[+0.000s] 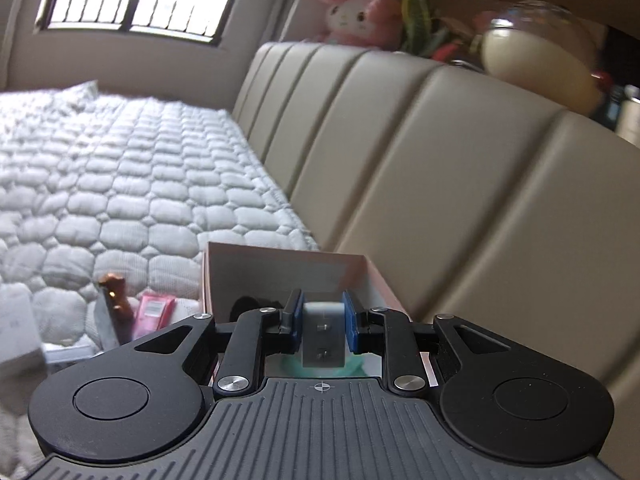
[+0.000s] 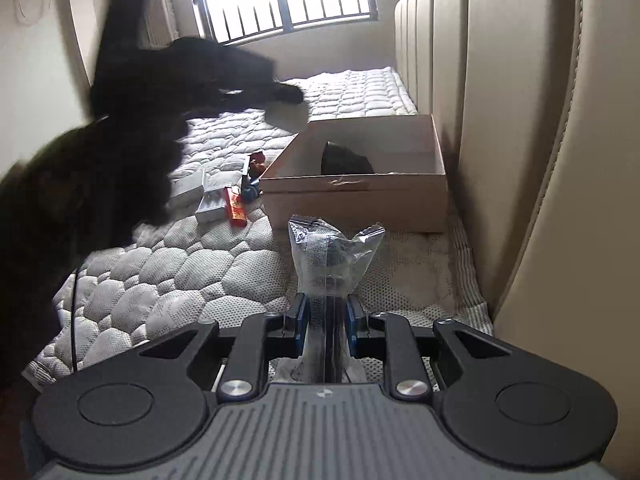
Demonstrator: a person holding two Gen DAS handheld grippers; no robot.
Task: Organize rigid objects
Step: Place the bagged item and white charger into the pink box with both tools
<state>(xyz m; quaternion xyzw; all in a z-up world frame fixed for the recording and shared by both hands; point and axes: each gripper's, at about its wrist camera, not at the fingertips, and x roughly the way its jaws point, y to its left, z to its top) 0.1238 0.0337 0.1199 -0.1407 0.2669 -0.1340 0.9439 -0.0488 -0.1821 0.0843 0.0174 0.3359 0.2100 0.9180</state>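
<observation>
My left gripper (image 1: pixel 323 322) is shut on a small grey-white block (image 1: pixel 323 336) with two screws, held over the open cardboard box (image 1: pixel 280 276). In the right wrist view the left gripper (image 2: pixel 288 94) shows as a dark blurred shape above the box's (image 2: pixel 360 196) left corner, with a pale object at its tip. A dark object (image 2: pixel 346 160) lies inside the box. My right gripper (image 2: pixel 327 320) is shut on a clear plastic packet (image 2: pixel 334 252) with a dark item inside, held above the mattress in front of the box.
Left of the box lie a brown figurine (image 1: pixel 116 296), a pink packet (image 1: pixel 154 314), a red packet (image 2: pixel 236 210) and a grey case (image 2: pixel 210 206) on the quilted mattress (image 2: pixel 192 264). The padded headboard (image 1: pixel 440 184) runs along the right, with plush toys on top.
</observation>
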